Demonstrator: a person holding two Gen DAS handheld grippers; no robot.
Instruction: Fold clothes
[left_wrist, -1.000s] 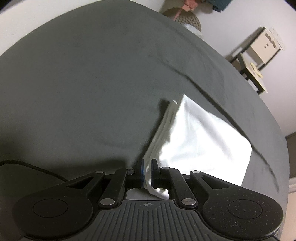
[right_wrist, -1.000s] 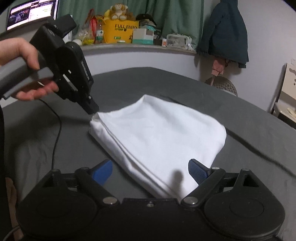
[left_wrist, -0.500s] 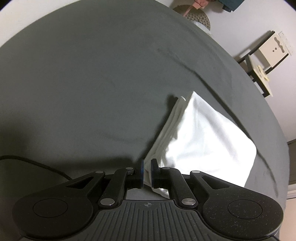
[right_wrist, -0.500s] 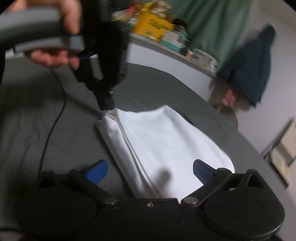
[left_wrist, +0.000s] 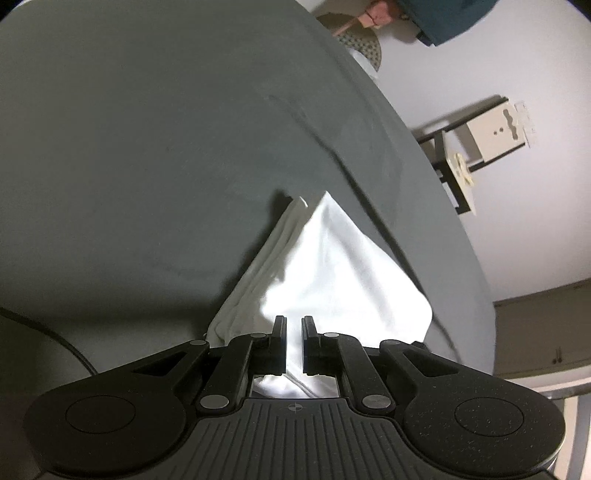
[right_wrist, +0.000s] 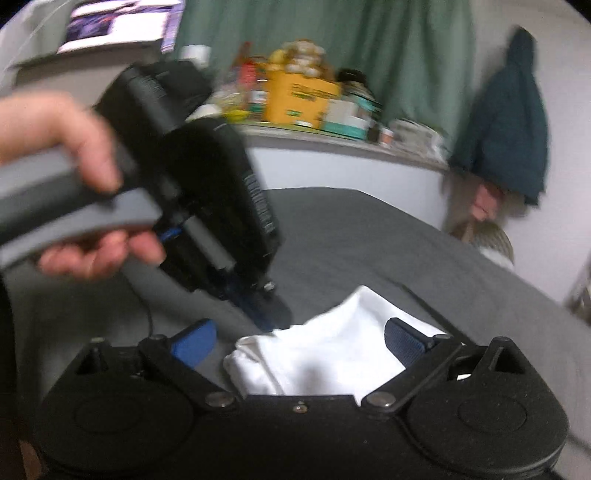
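Note:
A folded white cloth (left_wrist: 332, 273) lies on the dark grey bedsheet (left_wrist: 147, 147). My left gripper (left_wrist: 294, 325) hovers over the cloth's near edge, fingers almost together with a slim gap and nothing visibly pinched. In the blurred right wrist view, a hand (right_wrist: 74, 155) holds that left gripper (right_wrist: 271, 325), whose tips rest at the far-left edge of the cloth (right_wrist: 325, 354). My right gripper (right_wrist: 299, 338) is open, its blue pads (right_wrist: 194, 341) spread to either side of the cloth's near part.
A black cable (left_wrist: 44, 332) trails over the sheet at the left. Past the bed's far edge are a small stool (left_wrist: 476, 147), a round basket (left_wrist: 362, 44) and a hanging dark coat (right_wrist: 506, 125). A cluttered ledge (right_wrist: 303, 103) sits before green curtains.
My left gripper has shifted right, from the cloth's corner to over its near edge. My right gripper has moved in and lower, so the cloth now sits between its open fingers.

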